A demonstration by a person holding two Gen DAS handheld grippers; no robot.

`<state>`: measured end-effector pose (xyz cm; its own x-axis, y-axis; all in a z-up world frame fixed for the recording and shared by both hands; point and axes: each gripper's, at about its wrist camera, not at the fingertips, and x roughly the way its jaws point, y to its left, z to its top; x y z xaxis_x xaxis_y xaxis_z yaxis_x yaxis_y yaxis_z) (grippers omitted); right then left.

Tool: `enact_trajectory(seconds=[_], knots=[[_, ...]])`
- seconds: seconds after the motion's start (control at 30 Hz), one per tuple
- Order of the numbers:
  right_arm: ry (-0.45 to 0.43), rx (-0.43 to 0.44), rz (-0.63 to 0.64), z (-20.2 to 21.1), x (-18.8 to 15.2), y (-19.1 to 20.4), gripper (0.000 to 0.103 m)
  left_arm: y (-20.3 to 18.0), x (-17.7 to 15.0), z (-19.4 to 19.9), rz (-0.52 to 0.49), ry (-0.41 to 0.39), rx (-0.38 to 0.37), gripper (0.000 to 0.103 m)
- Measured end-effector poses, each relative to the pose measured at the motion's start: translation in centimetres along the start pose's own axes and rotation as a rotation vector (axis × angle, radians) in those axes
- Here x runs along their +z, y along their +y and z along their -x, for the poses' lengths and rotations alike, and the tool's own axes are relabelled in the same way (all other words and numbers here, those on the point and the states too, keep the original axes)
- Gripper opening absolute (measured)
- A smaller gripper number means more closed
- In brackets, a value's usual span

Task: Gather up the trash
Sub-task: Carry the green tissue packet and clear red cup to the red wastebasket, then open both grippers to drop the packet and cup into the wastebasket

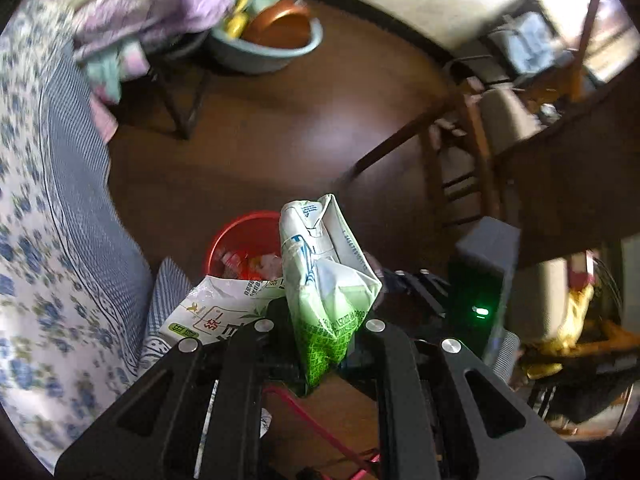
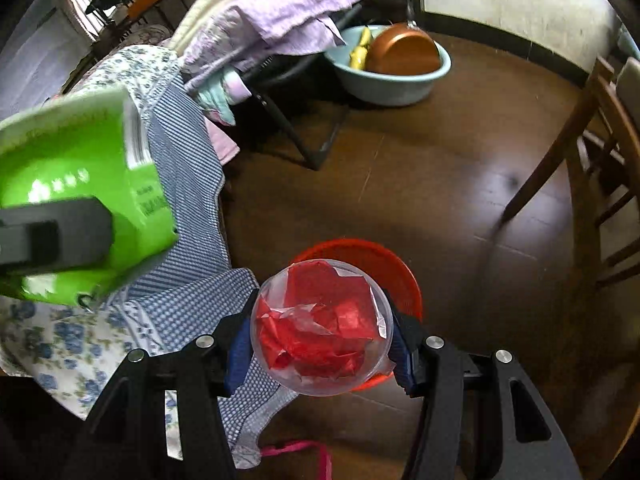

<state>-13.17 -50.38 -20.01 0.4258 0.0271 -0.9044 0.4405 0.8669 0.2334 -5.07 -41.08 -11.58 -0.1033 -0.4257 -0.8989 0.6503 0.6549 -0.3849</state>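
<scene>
Green and white, the crushed carton (image 1: 328, 280) is sitting pinched between the tightly closed fingers of the left gripper (image 1: 320, 326). The right gripper (image 2: 320, 334) is squeezing a clear plastic cup (image 2: 320, 326) stuffed with red wrappers between its blue pads (image 2: 239, 350). Just beyond both, the red bin (image 2: 404, 280) is waiting on the dark floor (image 2: 440, 184); farther off, a pale blue basin (image 2: 394, 80) is holding a copper pan (image 2: 404, 54).
</scene>
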Motion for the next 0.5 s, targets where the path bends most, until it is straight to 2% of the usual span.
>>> enact_trajectory(seconds=[0.13,0.4,0.43,0.47,0.5], knots=[[0.032,-0.001,-0.031,-1.8,-0.7,-1.1,0.056,0.5,0.4,-2.9,0.053,0.056,0.01,0.014],[0.086,-0.007,-0.053,-4.9,-1.3,-2.2,0.057,1.1,0.9,-5.5,0.092,0.109,-0.029,0.015],[0.085,-0.012,-0.055,-5.0,-1.4,-2.3,0.057,1.2,1.0,-5.7,0.098,0.118,-0.034,0.024],[0.09,-0.012,-0.055,-5.2,-1.5,-2.4,0.061,1.4,1.0,-6.0,0.115,0.144,-0.047,0.045],[0.103,-0.017,-0.054,-5.4,-1.5,-2.4,0.068,1.5,1.0,-6.2,0.128,0.154,-0.053,0.052]])
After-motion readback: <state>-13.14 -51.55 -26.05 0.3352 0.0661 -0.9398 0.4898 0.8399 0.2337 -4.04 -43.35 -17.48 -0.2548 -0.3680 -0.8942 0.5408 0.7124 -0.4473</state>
